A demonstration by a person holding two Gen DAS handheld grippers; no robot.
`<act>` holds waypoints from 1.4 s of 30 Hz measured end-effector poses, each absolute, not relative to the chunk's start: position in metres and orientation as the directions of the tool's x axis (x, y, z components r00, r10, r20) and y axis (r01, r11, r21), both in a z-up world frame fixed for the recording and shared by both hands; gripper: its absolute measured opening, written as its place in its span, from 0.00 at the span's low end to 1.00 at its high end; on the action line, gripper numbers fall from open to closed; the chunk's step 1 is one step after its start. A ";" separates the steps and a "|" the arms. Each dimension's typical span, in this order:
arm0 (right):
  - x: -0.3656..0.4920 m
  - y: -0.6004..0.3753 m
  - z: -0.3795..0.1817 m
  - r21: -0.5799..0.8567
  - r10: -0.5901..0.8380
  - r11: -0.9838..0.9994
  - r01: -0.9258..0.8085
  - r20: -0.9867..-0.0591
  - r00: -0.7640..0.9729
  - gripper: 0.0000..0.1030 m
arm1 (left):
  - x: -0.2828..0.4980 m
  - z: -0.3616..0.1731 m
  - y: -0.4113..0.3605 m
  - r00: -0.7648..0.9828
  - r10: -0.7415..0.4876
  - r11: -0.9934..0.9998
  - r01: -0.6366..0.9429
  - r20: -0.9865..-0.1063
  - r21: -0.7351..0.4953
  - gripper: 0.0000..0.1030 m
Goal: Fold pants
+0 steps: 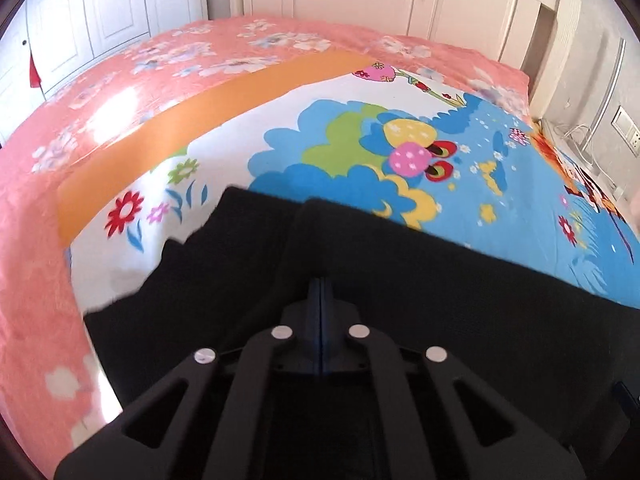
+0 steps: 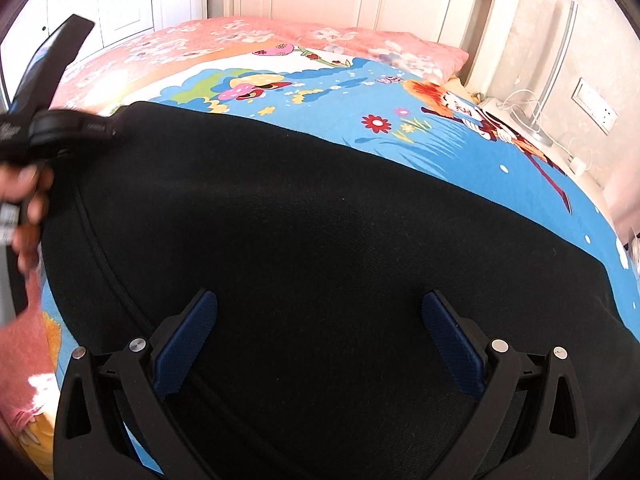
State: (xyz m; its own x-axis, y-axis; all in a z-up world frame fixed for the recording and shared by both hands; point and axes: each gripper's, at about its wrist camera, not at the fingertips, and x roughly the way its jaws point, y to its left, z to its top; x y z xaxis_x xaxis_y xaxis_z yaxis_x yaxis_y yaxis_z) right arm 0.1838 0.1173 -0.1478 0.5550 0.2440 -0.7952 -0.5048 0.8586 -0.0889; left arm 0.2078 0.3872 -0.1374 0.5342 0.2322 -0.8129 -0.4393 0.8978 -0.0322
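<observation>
Black pants point(image 2: 320, 220) lie spread on a colourful cartoon sheet point(image 2: 460, 148) on the bed. In the left wrist view the pants point(image 1: 360, 264) fill the lower half. My left gripper point(image 1: 322, 286) has its blue pads pressed together over the dark cloth; whether cloth is pinched between them I cannot tell. That gripper also shows at the left edge of the right wrist view point(image 2: 92, 126), at the pants' far left edge. My right gripper point(image 2: 320, 300) is open, its blue pads point(image 2: 188, 344) wide apart just above the pants.
The cartoon sheet point(image 1: 360, 140) lies on a pink floral bedspread point(image 1: 100, 92). A cream headboard point(image 1: 360, 0) stands behind, white wardrobe doors point(image 1: 100, 0) at left. A bedside table with cables point(image 2: 524, 120) and a wall socket point(image 2: 596, 106) are at right.
</observation>
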 end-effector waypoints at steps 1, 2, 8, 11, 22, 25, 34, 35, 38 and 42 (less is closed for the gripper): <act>0.184 0.117 -0.148 -0.088 0.245 0.859 -0.505 -0.795 0.555 0.95 | 0.211 -0.138 0.389 0.531 0.227 0.902 -0.431 -0.817 -0.030 0.02; 0.184 0.117 -0.148 -0.089 0.245 0.858 -0.505 -0.795 0.555 0.95 | 0.215 -0.139 0.389 0.528 0.229 0.906 -0.423 -0.818 -0.020 0.02; 0.184 0.117 -0.149 -0.085 0.249 0.858 -0.506 -0.794 0.555 0.95 | 0.183 -0.128 0.406 0.635 0.168 0.864 -0.463 -0.754 -0.198 0.02; 0.184 0.117 -0.149 -0.085 0.249 0.859 -0.505 -0.792 0.557 0.95 | 0.125 -0.114 0.418 0.703 0.233 0.777 -0.550 -0.671 -0.306 0.23; 0.178 0.121 -0.149 -0.136 0.222 0.859 -0.494 -0.771 0.597 0.95 | 0.072 -0.141 0.425 0.644 0.313 0.737 -0.629 -0.698 -0.250 0.63; 0.178 0.120 -0.149 -0.138 0.221 0.859 -0.494 -0.770 0.599 0.95 | 0.066 -0.132 0.421 0.673 0.318 0.752 -0.608 -0.668 -0.254 0.61; 0.177 0.121 -0.149 -0.135 0.223 0.860 -0.492 -0.768 0.600 0.95 | 0.066 -0.154 0.432 0.705 0.226 0.750 -0.567 -0.673 -0.342 0.58; 0.177 0.120 -0.149 -0.134 0.224 0.860 -0.492 -0.768 0.600 0.95 | 0.064 -0.155 0.435 0.721 0.201 0.741 -0.555 -0.664 -0.379 0.54; 0.177 0.120 -0.149 -0.130 0.226 0.861 -0.492 -0.769 0.598 0.95 | 0.048 -0.162 0.453 0.802 0.079 0.659 -0.488 -0.593 -0.573 0.51; 0.178 0.120 -0.150 -0.118 0.231 0.863 -0.492 -0.772 0.592 0.95 | 0.023 -0.169 0.481 0.894 -0.035 0.478 -0.378 -0.447 -0.793 0.46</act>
